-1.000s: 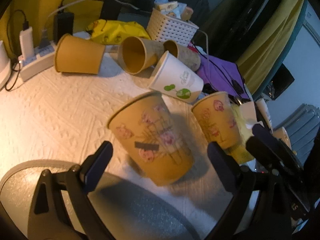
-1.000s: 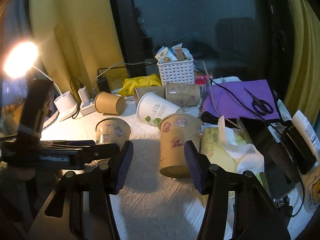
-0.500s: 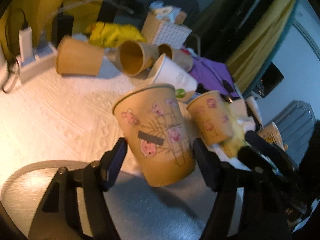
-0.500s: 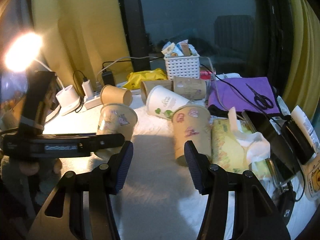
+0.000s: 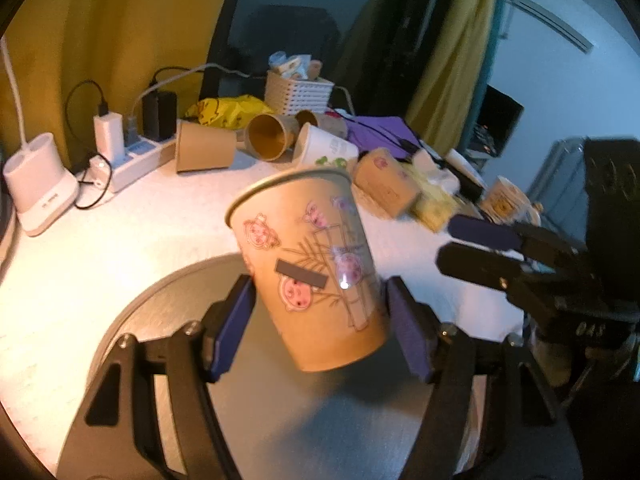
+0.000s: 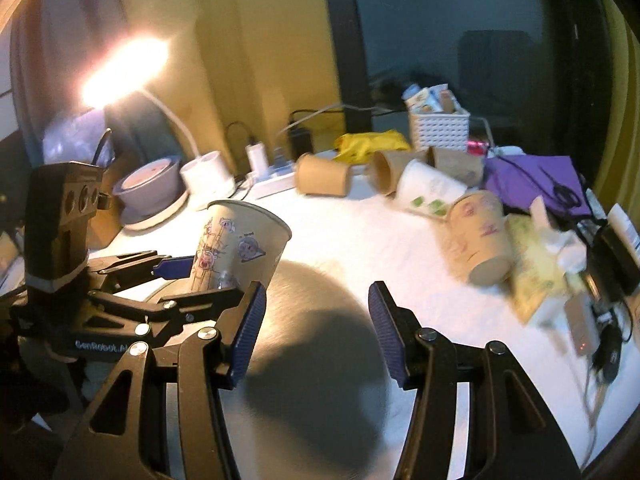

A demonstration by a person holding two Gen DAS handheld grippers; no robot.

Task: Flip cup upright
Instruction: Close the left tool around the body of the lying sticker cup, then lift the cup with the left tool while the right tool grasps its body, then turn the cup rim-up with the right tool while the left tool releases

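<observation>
Left gripper [image 5: 320,320] fingers clamp pig-print cup [image 5: 316,264], mouth up, tilted, over table [image 5: 120,232]; right gripper [image 6: 316,320] fingers spread, empty.

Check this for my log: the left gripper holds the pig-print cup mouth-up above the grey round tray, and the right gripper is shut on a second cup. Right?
Not quite. The right gripper is open and holds nothing, as the right wrist view shows. The rest stands: the left gripper holds the pig-print cup mouth-up above the grey round tray.
</observation>
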